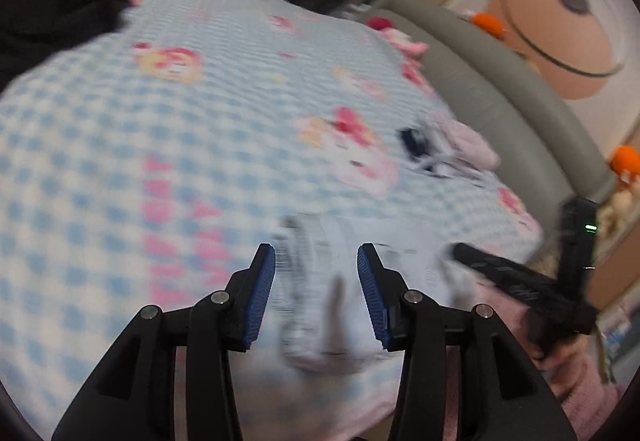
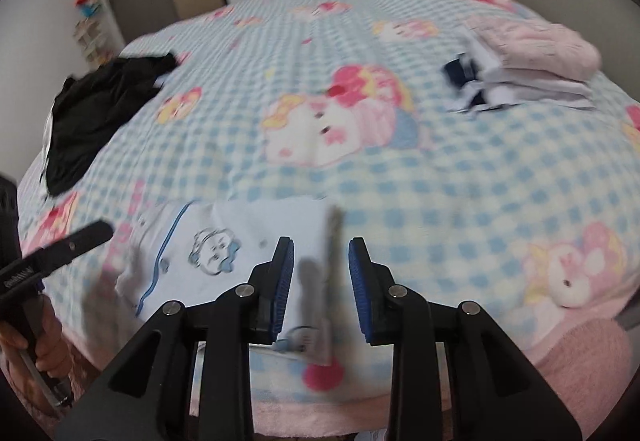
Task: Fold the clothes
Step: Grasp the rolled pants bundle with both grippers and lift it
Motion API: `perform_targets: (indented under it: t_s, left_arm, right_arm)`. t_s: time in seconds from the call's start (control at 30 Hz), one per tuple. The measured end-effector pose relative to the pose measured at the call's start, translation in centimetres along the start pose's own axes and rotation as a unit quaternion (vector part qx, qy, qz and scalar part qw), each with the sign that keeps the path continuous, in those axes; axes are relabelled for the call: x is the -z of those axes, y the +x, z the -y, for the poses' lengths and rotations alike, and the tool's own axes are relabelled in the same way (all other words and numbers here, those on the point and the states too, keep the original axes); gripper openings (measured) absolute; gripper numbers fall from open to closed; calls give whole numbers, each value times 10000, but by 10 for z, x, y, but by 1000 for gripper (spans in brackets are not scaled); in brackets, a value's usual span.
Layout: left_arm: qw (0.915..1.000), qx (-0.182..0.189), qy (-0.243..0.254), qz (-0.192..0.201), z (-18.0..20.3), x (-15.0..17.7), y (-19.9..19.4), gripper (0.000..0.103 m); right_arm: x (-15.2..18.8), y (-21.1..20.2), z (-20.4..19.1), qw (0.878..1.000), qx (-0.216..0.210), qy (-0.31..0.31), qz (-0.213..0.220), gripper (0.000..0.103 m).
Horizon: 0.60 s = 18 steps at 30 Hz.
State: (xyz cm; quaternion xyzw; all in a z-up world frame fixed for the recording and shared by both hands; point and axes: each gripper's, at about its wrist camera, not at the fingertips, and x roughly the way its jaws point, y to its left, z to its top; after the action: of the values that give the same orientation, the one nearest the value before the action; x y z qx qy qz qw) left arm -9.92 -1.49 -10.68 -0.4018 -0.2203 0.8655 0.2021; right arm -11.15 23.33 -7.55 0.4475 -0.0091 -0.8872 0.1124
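While both views are blurred, the layout stays legible: a light blue garment (image 2: 224, 245) with a printed face and a blue stripe lies flat near the front edge of a bed covered by a blue-and-white checked blanket (image 2: 460, 177) with pink cartoon figures.

Left gripper (image 1: 316, 261): its 2 blue-padded fingers (image 1: 264, 281) stand apart, released, with the garment (image 1: 328, 281) lying below and between them; no cloth is pinched.

Right gripper (image 2: 321, 257): likewise spread and empty, poised over the garment's right edge, where a dark shadow falls on the cloth.

In the left wrist view the right gripper (image 1: 468, 255) enters from the right, held by a hand (image 1: 560, 353) in a pink sleeve; whether it touches the cloth cannot be told. In the right wrist view the left gripper (image 2: 86, 235) enters from the left, just beside the garment's left edge.

A stack of folded clothes (image 2: 532, 69), pink on top of white and navy, sits well apart at the far right. A black garment (image 2: 96, 109) lies crumpled at the far left.
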Motion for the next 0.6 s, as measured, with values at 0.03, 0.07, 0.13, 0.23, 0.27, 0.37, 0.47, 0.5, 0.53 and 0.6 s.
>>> perform_targets:
  t_s: [0.03,0.07,0.13,0.23,0.27,0.37,0.47,0.5,0.53,0.6]
  left_arm:
    - [9999,-104,13,-103,0,1,8,45]
    - [9996,-209,25,-206,0,3,15,47]
    - [9983,-417,51,-412,0,5,30,50]
    - [9958,-608,-18,-679,-6,9,46,62]
    - [9963,-497,-141,-686,-12,9,44,62]
    - [9970,-452,-258,-572,-19,8,36,60]
    - [9978,-216,-442,-446,-27,7,28,56]
    - [9971,110,-547,-522,-30,8,30,56]
    - [9953,403,-641,-602,-32,9,32,56]
    - [9943,507,-692,-637,-30,12,38,57]
  right_arm:
    - [2,2,2,10000,-20,32,-40,28]
    - [4,4,4,9999,-39,64,-81,29]
    - [8,9,7,9998,-78,127,-161,38]
    - [15,16,12,9993,-137,222,-282,39]
    - [17,18,14,9990,-156,254,-323,40]
    - [23,24,19,9982,-215,350,-444,42]
    - [26,28,25,9965,-440,470,-532,44]
    - [25,27,27,9953,-604,523,-543,45]
    - [24,27,28,9940,-756,558,-560,45]
    - [24,32,22,9942,-759,418,-636,45]
